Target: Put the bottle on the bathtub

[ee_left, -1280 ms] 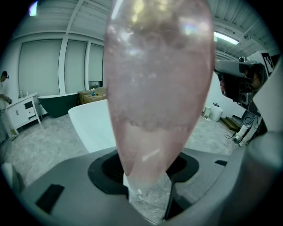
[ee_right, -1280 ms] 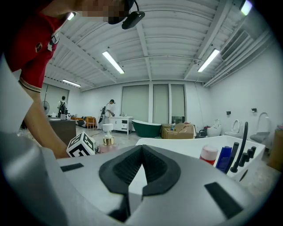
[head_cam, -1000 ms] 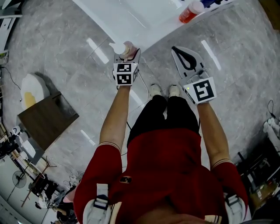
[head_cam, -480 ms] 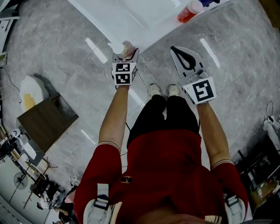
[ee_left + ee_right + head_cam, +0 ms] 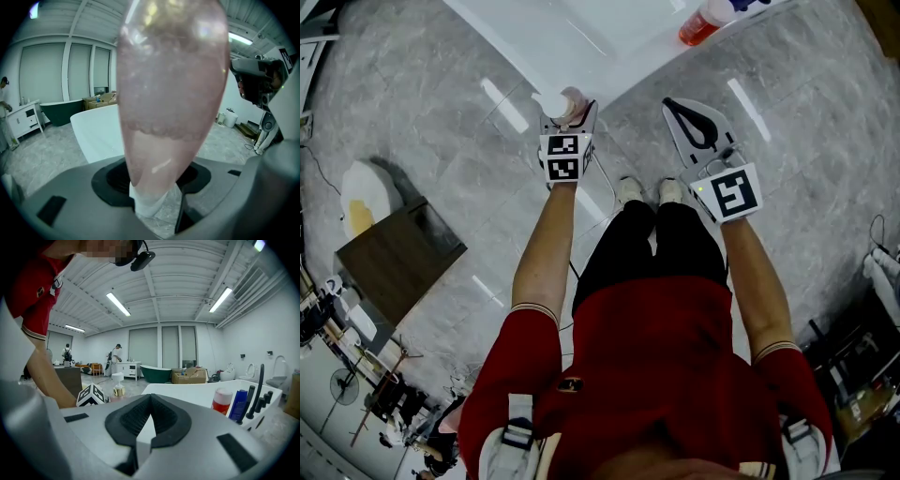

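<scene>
Head view, left gripper (image 5: 570, 114) unmoved, clamping pink bottle (image 5: 573, 99), right gripper (image 5: 668, 103) closed, empty

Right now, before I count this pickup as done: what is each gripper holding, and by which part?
The left gripper holds the pink pump bottle by its body, below the pump head. The right gripper is shut and empty.

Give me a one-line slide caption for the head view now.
Person at the corner of the white bathtub holds a pink pump bottle in the left tool; right tool shut, empty.
</scene>
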Demonstrator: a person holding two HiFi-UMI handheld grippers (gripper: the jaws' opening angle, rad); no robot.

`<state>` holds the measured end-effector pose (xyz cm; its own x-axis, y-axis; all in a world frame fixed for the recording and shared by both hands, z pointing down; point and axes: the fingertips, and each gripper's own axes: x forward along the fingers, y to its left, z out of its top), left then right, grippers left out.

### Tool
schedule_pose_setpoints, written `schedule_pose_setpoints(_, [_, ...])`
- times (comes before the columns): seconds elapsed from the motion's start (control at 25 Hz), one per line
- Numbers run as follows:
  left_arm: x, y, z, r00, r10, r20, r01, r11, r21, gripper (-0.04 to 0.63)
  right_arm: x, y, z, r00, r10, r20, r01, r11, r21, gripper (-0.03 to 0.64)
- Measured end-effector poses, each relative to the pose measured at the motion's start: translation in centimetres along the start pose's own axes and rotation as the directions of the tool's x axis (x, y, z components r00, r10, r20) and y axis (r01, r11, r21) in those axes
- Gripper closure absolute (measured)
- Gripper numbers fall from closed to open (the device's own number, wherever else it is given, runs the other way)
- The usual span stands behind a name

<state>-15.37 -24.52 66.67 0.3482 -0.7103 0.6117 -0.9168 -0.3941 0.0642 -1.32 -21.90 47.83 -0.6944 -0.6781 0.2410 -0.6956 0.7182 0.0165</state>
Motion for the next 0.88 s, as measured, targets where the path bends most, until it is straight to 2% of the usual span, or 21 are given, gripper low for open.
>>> schedule_pose_setpoints(0.52, [0.3,-0.8,1.3,0.998,-0.008,0.056,0.009,1.0,-0.021,0.321,-0.1,0.3,0.1,1.0,0.019,0.019,-0.019,1.0,0.01,0.621])
schedule_pose_setpoints(0.88, [-1.1,-0.5,2.1,0.996,0.033,0.079,-0.031,0.999,-0.029,0.318,-0.2,0.4,0.2,0.999,0.034,0.001,-0.034,0.999,-0.009,0.621])
